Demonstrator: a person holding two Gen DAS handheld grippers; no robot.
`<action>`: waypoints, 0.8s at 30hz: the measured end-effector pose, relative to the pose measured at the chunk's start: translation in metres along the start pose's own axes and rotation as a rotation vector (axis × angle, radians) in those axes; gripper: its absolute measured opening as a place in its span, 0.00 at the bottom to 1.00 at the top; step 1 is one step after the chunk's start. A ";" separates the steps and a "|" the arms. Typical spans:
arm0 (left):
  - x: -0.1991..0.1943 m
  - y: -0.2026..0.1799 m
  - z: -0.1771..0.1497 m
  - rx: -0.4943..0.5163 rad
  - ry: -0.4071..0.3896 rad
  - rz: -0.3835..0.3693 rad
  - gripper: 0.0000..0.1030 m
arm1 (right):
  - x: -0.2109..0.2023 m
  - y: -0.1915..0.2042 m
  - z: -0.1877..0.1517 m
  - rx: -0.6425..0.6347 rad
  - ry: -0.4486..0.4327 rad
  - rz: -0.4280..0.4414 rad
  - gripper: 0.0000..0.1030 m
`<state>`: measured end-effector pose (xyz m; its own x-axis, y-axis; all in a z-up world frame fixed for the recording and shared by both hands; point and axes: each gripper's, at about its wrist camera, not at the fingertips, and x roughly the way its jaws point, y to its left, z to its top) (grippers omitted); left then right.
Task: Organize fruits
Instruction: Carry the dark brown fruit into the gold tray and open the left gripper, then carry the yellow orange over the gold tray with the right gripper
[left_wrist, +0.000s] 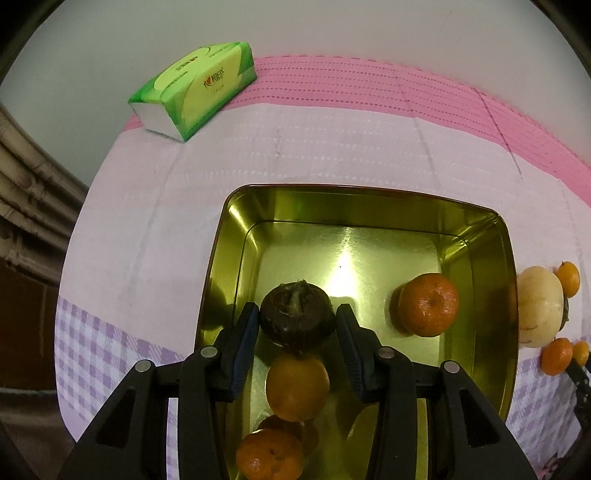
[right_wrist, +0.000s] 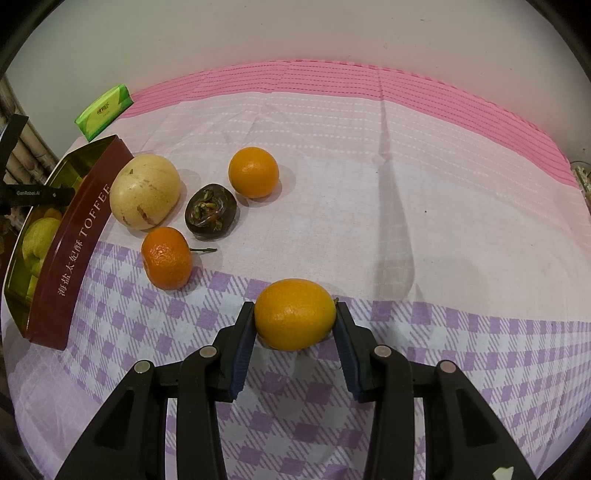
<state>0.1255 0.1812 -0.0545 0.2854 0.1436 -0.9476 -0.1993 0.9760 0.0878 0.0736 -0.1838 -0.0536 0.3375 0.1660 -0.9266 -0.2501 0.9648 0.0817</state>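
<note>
In the left wrist view my left gripper (left_wrist: 298, 320) is shut on a dark brown round fruit (left_wrist: 297, 317) and holds it over the gold tin (left_wrist: 354, 201). In the tin lie a mandarin (left_wrist: 428, 304) at the right and two oranges (left_wrist: 297, 386) below the gripper. In the right wrist view my right gripper (right_wrist: 295, 318) is shut on a yellow-orange citrus fruit (right_wrist: 294, 314) just above the cloth. Left of it on the cloth lie a mandarin (right_wrist: 167, 257), a dark fruit (right_wrist: 210, 213), an orange (right_wrist: 253, 172) and a pale round fruit (right_wrist: 145, 192).
The tin's dark red "TOFFEE" wall (right_wrist: 70, 254) stands at the left of the right wrist view, with the other gripper over it. A green tissue pack (left_wrist: 194, 88) lies at the far left by the wall. A pink and lilac cloth (right_wrist: 406, 184) covers the table.
</note>
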 end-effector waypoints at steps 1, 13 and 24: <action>0.001 0.000 0.000 -0.001 0.001 0.000 0.43 | 0.000 0.000 0.000 0.000 0.000 -0.001 0.38; -0.012 0.004 -0.001 -0.003 -0.032 0.009 0.54 | -0.002 -0.001 0.001 0.007 -0.009 -0.010 0.38; -0.044 0.006 -0.017 -0.005 -0.089 -0.040 0.68 | -0.010 0.004 0.001 0.009 -0.028 -0.025 0.38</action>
<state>0.0960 0.1782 -0.0174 0.3752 0.1184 -0.9194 -0.1906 0.9805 0.0485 0.0702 -0.1812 -0.0434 0.3692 0.1476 -0.9176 -0.2331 0.9705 0.0623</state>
